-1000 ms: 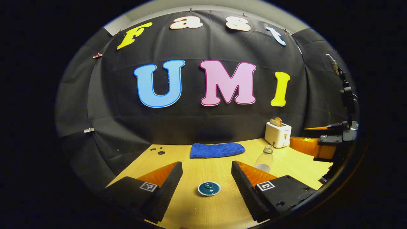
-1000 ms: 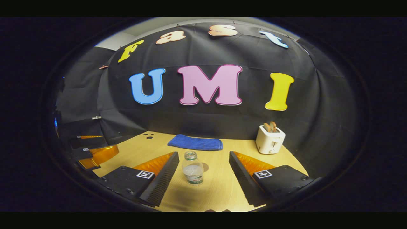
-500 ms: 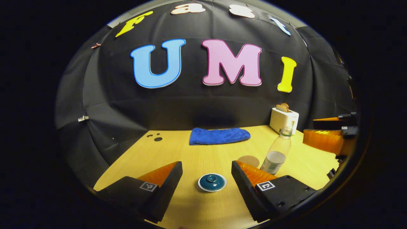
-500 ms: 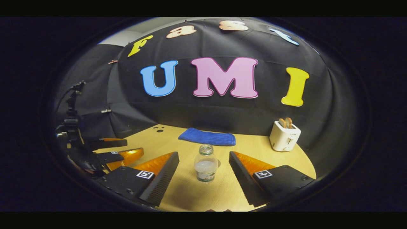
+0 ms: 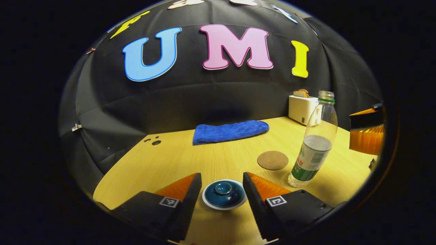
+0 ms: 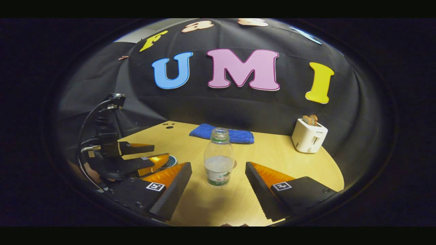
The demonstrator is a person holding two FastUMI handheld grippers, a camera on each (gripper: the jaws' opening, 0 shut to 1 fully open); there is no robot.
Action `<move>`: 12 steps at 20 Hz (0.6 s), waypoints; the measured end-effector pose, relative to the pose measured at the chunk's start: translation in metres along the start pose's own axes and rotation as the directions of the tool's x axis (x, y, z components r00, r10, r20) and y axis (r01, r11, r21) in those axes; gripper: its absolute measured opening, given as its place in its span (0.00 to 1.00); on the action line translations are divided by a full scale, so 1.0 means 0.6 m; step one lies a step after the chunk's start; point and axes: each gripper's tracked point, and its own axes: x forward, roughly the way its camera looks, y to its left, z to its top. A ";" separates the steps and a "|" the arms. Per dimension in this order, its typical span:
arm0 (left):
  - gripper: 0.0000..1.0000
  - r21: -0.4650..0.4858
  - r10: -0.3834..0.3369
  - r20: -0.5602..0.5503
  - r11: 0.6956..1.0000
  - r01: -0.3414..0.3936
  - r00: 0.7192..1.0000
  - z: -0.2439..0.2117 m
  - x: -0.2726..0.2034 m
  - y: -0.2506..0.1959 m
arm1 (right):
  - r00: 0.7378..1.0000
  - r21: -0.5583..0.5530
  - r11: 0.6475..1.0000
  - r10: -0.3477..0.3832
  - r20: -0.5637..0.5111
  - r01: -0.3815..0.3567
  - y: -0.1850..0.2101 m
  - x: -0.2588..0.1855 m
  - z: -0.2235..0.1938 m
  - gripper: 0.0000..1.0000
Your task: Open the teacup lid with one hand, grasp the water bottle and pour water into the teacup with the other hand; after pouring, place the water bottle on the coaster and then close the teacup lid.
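Note:
A dark blue teacup lid [image 5: 224, 194] with a white rim lies between the fingers of my left gripper [image 5: 221, 177], which is open; both fingers stand close beside the rim, and the cup under the lid is hidden. A clear water bottle [image 6: 219, 158], uncapped and partly filled, stands upright between the tips of my right gripper [image 6: 218, 166], open with gaps on both sides. The left gripper view has the bottle [image 5: 315, 149] at the right, beside a round brown coaster [image 5: 272, 160], with the right gripper [image 5: 366, 132] past it. The left gripper [image 6: 146, 156] shows low at the left of the right gripper view.
A folded blue cloth [image 5: 230, 131] lies at the back of the wooden table [image 5: 177, 160]. A white toaster [image 6: 309, 136] holding bread stands at the back right. A camera mount with cables [image 6: 105, 129] rises over the left gripper.
Both grippers have come down and forward. The lid now sits between my left fingers, which stand a little narrower. The bottle has grown larger between my right fingers.

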 end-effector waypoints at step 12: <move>0.54 -0.001 -0.009 -0.017 1.000 0.009 1.000 -0.027 0.023 0.006 | 0.999 0.017 1.000 0.008 -0.039 -0.007 0.012 0.026 -0.038 0.98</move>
